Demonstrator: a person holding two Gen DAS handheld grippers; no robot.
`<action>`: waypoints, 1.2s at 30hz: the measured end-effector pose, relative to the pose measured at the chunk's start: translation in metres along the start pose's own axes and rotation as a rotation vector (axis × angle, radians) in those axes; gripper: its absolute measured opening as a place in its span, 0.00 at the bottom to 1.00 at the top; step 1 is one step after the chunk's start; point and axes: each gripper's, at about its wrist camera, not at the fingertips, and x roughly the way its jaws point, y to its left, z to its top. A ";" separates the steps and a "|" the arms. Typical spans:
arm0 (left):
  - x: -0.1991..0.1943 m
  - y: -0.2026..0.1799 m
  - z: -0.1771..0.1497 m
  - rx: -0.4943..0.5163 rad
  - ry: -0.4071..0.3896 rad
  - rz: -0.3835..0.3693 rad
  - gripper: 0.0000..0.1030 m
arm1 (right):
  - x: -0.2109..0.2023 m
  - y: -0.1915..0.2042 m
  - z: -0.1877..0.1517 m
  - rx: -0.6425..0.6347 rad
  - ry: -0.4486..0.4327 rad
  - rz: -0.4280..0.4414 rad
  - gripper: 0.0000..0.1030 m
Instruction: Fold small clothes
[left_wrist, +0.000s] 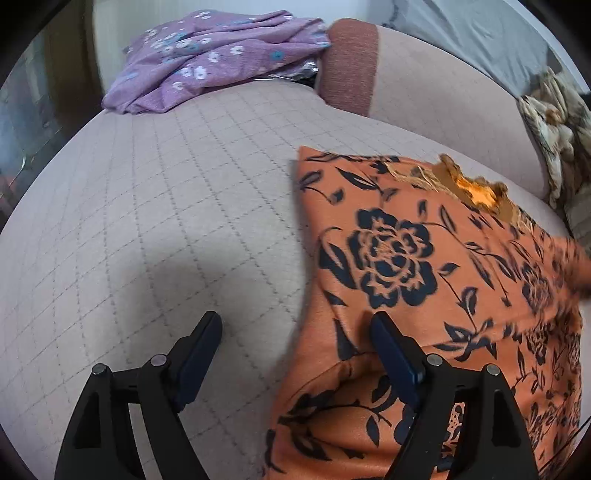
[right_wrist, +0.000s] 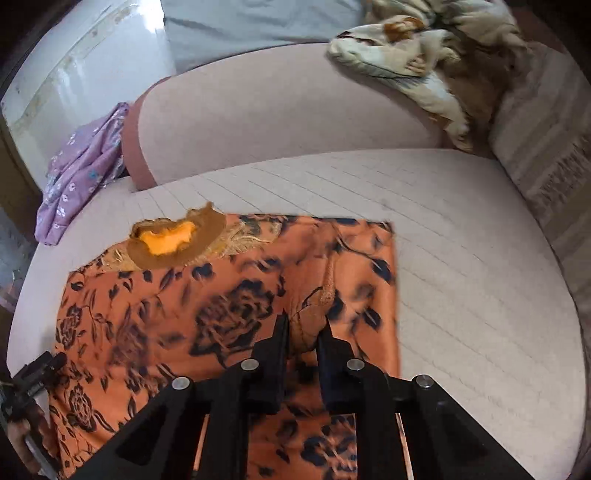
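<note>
Garment: I judge the orange floral top (right_wrist: 229, 306) soft, light, limp.
Left hand-held gripper (left_wrist: 295, 332): spread, empty.
Right hand-held gripper (right_wrist: 303, 325): pinching a fabric ridge; I'd grip hems.

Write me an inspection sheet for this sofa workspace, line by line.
Surface: quilted sofa seat, pale pink.
Job's things: orange floral garment spread flat, neckline away from the grippers.
Clutter: purple floral cloth heaped at the far corner; cream patterned blanket on the backrest.
Grippers: left gripper open at the garment's edge; right gripper closed on a fabric fold.
Cables: nothing seen.
Surroundings: grey sheet behind the sofa.
</note>
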 end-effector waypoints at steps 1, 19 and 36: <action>-0.004 0.002 0.002 -0.025 -0.010 0.003 0.81 | 0.012 -0.002 -0.004 -0.005 0.039 -0.019 0.23; -0.019 -0.013 0.005 0.073 0.030 0.103 0.96 | 0.045 -0.030 -0.044 0.272 0.099 0.333 0.89; -0.125 0.038 -0.165 -0.061 0.145 -0.042 0.96 | -0.096 -0.109 -0.203 0.220 0.166 0.275 0.90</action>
